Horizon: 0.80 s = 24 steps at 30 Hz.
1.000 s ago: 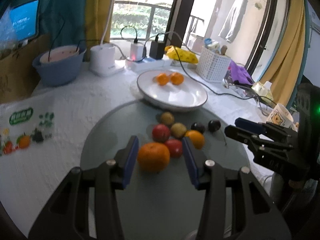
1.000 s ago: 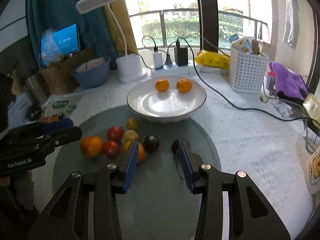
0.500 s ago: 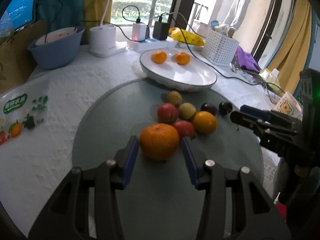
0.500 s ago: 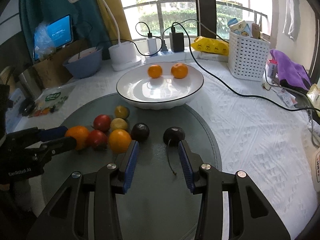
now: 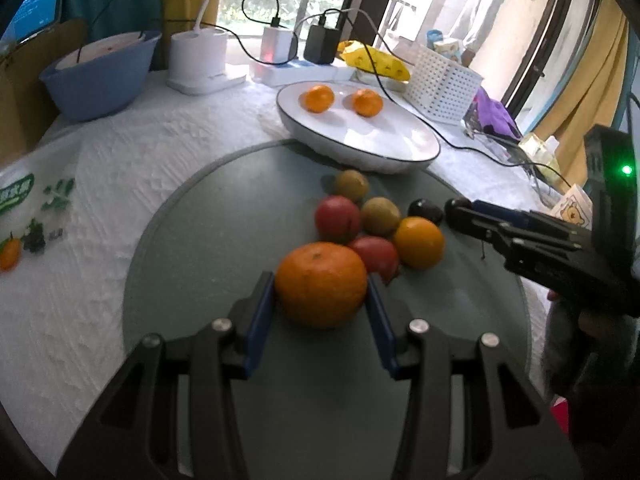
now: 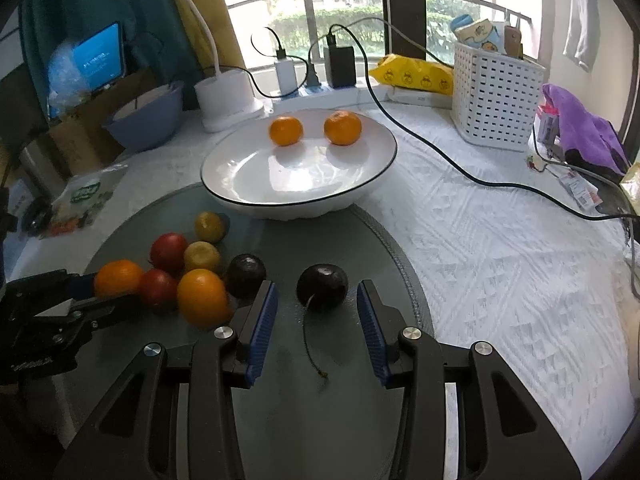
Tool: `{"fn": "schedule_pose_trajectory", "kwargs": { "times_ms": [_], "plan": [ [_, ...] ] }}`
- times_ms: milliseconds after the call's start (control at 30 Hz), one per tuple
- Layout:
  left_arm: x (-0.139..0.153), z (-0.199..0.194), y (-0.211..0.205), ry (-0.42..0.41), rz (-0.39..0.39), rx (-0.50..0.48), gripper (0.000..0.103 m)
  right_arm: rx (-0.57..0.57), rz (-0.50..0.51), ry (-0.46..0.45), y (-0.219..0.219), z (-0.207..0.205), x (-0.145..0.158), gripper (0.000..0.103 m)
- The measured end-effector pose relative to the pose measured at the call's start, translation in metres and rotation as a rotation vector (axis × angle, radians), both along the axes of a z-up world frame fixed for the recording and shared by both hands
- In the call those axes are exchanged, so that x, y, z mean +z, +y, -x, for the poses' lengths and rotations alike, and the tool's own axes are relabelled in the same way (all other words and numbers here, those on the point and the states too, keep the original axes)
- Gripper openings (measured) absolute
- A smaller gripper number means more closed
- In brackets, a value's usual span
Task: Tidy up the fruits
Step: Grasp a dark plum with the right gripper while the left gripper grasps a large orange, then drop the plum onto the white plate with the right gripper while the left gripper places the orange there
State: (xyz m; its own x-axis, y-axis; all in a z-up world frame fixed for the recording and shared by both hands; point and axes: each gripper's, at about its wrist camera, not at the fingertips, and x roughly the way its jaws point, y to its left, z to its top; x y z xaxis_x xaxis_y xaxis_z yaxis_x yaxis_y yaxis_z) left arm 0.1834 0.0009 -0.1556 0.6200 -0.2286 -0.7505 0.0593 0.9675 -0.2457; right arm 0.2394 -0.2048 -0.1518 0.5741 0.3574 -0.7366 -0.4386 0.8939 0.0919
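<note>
- On the round glass mat point(image 5: 208, 240), the left gripper point(image 5: 321, 292) clasps a large orange point(image 5: 321, 283) between both pads.
- Right gripper point(image 6: 313, 312) stands wide around a dark plum point(image 6: 322, 287), not touching.
- Beyond the mat, a white plate point(image 6: 248, 176) holds two mandarins point(image 6: 285, 131).

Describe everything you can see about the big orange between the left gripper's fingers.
The large orange is round, slightly flattened, with dimpled bright peel and a small stem dimple on top. It sits on the grey-green round mat, between the blue pads of the left hand-held gripper, which sit at its sides. A red fruit crowds against its far right side.
</note>
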Motion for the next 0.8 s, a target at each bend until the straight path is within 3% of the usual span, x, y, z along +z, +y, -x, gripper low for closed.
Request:
{"fn": "schedule_pose_trajectory", "kwargs": {
  "times_ms": [100, 300, 800],
  "plan": [
    [0.000, 0.000, 0.000, -0.003, -0.001, -0.005, 0.045, -0.002, 0.002, 0.017, 0.001, -0.005, -0.004, 0.044],
    [0.003, 0.004, 0.002, -0.015, 0.006, -0.009, 0.045, 0.003, 0.025, 0.023, 0.005, -0.007, -0.006, 0.030],
    [0.030, 0.006, 0.013, -0.106, -0.014, 0.004, 0.045, 0.020, 0.016, -0.025, 0.010, 0.004, 0.015, 0.030]
  ]
}}
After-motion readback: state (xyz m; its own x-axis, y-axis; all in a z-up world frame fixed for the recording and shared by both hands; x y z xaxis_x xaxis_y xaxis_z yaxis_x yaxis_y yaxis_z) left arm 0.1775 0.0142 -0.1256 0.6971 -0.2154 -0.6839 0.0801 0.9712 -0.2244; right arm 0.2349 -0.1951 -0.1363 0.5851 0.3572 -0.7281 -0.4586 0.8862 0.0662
